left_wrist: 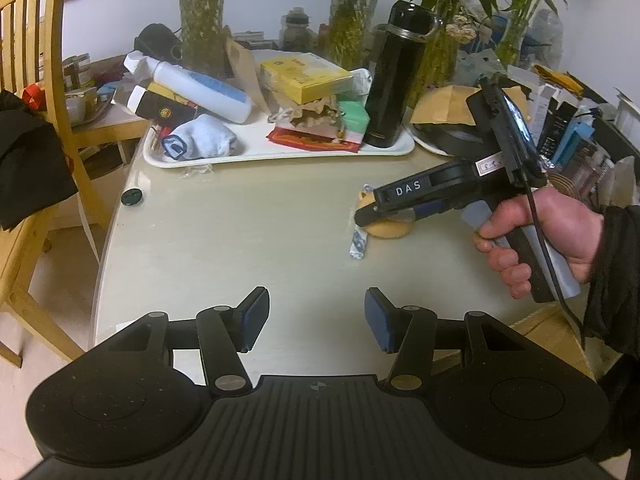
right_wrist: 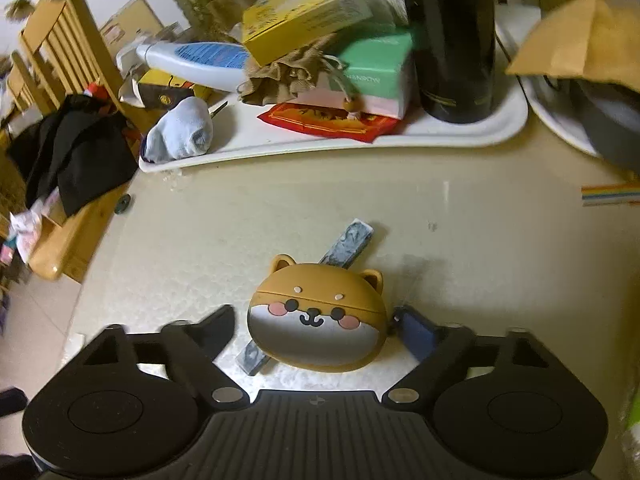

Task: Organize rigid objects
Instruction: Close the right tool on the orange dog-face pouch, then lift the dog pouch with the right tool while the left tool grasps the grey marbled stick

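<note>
A brown dog-faced case [right_wrist: 316, 316] lies on the pale table [right_wrist: 280, 216], resting on a grey-blue flat stick [right_wrist: 348, 246]. My right gripper [right_wrist: 314, 320] straddles the case with a finger on each side; narrow gaps show at both pads, so it is open. In the left wrist view the right gripper [left_wrist: 362, 218], held by a hand [left_wrist: 536, 224], points down at the case [left_wrist: 390, 230]. My left gripper [left_wrist: 316, 316] hovers open over bare table nearer the front, with nothing between its blue pads [left_wrist: 254, 316].
A white tray [left_wrist: 280, 152] at the back holds a black bottle [left_wrist: 396, 76], yellow box [left_wrist: 304, 76], green box [left_wrist: 354, 116], white bottle [left_wrist: 200, 88] and sock [left_wrist: 204, 142]. A wooden chair [left_wrist: 24, 120] with black cloth stands left. A dark cap [left_wrist: 132, 197] lies near the table edge.
</note>
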Tool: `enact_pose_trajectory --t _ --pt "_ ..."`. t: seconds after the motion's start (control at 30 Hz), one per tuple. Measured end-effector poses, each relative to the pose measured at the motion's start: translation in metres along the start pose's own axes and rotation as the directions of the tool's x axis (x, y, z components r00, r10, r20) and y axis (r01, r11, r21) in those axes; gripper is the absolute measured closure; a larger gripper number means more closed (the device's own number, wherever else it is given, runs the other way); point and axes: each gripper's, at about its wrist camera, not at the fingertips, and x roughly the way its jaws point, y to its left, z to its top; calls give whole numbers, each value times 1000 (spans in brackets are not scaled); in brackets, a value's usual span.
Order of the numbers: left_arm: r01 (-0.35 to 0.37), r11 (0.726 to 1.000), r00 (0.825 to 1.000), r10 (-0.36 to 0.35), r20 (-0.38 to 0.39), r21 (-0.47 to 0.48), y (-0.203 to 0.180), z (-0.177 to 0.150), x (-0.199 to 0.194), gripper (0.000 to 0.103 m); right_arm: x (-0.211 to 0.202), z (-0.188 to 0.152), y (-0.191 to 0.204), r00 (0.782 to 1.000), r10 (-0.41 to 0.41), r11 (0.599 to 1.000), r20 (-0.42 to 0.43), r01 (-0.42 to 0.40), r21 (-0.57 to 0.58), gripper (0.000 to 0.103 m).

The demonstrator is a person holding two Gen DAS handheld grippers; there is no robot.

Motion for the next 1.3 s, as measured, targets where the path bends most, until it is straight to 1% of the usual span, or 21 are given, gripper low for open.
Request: enact_pose_trajectory --t 0.13,0.23,0.33,0.4,0.47,0.57,0.63,0.73,0.87,1.03,1.17,1.3 --pt "-2 1000 1000 2 -4 6 -2 -1 1 51 -2 -1 1 1000 -1 1000 -3 1 -27 24" --pt "4 1000 1000 -4 -2 7 -3 -1 0 51 -6 -3 4 1000 -23 998 -9 23 -50 25" --pt "10 1000 1000 -10 -3 10 -4 0 2 51 -21 -4 8 999 -40 996 -1 40 -86 25" --pt "13 1000 1000 -13 -1 14 -5 1 3 51 -37 -5 12 998 -67 990 15 68 -124 25" --pt "15 1000 1000 -16 4 18 -8 3 2 51 -52 -7 13 997 -70 987 32 74 -140 25" --pt "25 999 1000 -25 11 22 -12 4 2 51 -78 -12 8 997 -51 992 50 56 -111 25" --pt "32 999 999 -33 13 26 -17 6 2 51 -96 -20 5 997 -40 992 60 47 -114 25" --pt "37 998 999 -39 22 51 -25 8 2 51 -117 -33 3 995 -51 990 80 61 -127 25" --pt "48 995 998 -50 26 83 -35 16 5 51 -139 -49 -3 994 -54 991 95 65 -115 25" --pt "40 990 998 -46 40 135 -47 30 6 51 -152 -64 -5 991 -74 988 107 88 -128 25" --pt "37 989 997 -47 67 144 -51 48 8 51 -155 -72 -7 994 -60 991 96 71 -114 25" --pt "27 988 997 -38 73 152 -55 64 13 51 -158 -75 -7 994 -53 993 97 62 -98 25"
